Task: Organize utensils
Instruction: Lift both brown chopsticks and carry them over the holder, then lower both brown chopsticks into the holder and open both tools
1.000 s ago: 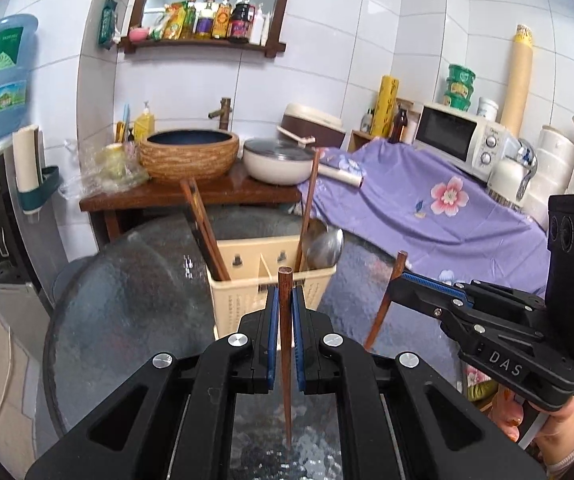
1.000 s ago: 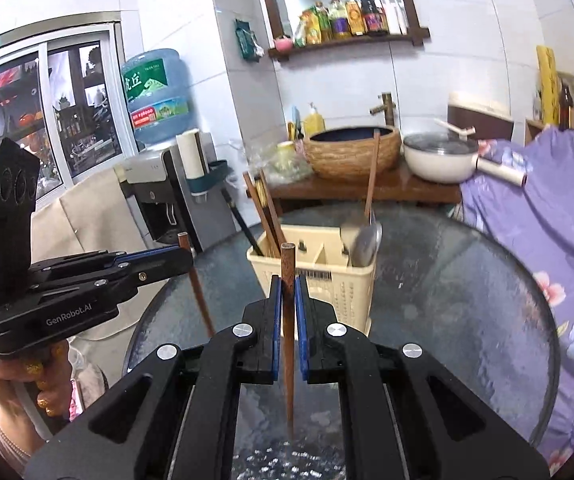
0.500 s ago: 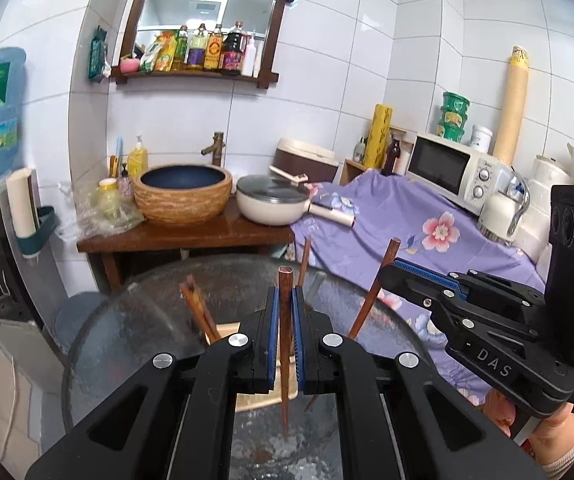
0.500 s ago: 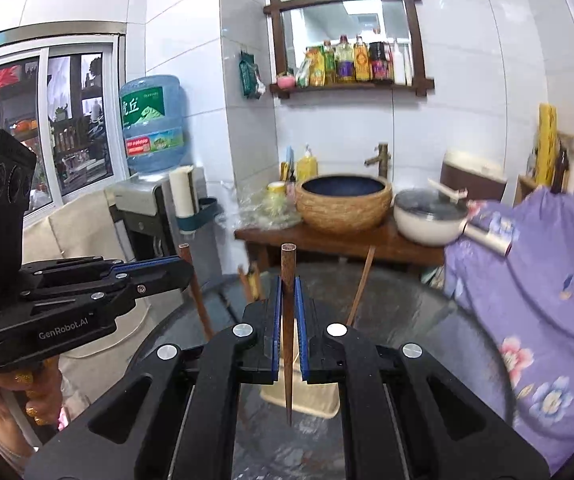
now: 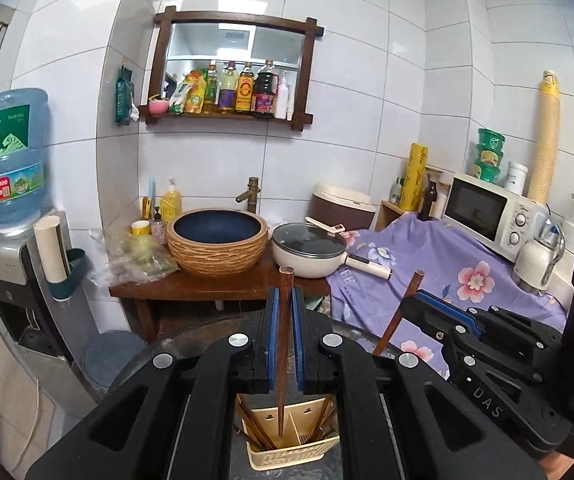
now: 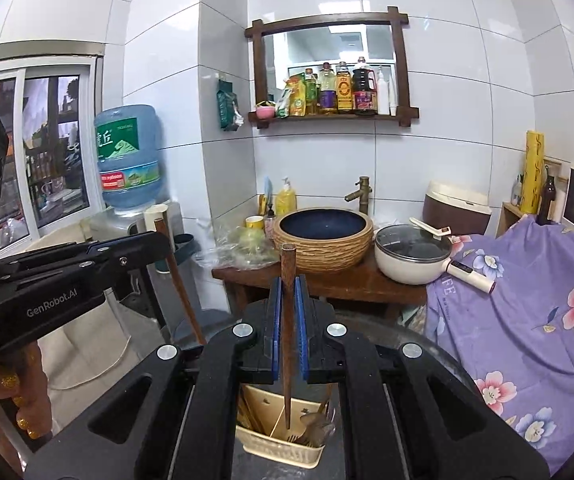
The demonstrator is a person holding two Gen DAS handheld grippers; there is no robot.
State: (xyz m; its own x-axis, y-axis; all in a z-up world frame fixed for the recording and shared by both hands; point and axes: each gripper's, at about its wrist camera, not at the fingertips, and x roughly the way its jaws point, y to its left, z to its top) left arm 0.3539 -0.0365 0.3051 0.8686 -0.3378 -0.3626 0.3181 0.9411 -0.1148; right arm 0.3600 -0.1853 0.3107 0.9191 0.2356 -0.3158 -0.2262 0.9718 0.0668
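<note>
My left gripper (image 5: 283,300) is shut on a brown wooden chopstick (image 5: 284,344) held upright, its tip hanging over the cream utensil basket (image 5: 287,454) on the glass table. My right gripper (image 6: 288,292) is shut on a second wooden chopstick (image 6: 287,336), tip down over the same basket (image 6: 279,446). The basket holds several chopsticks in its left part and forks and a spoon (image 6: 315,426) in its right part. Each gripper shows in the other's view, the right one (image 5: 419,300) to the right, the left one (image 6: 155,240) to the left.
A round glass table (image 6: 427,344) carries the basket. Behind it stands a wooden counter (image 5: 215,284) with a woven basin (image 5: 217,246) and a lidded white pan (image 5: 311,250). A purple floral cloth (image 5: 447,264), a microwave (image 5: 487,216) and a water dispenser (image 5: 11,160) stand around.
Both grippers have risen and come over the basket, so it now sits low in both views, under the chopstick tips. Both still hold their chopsticks.
</note>
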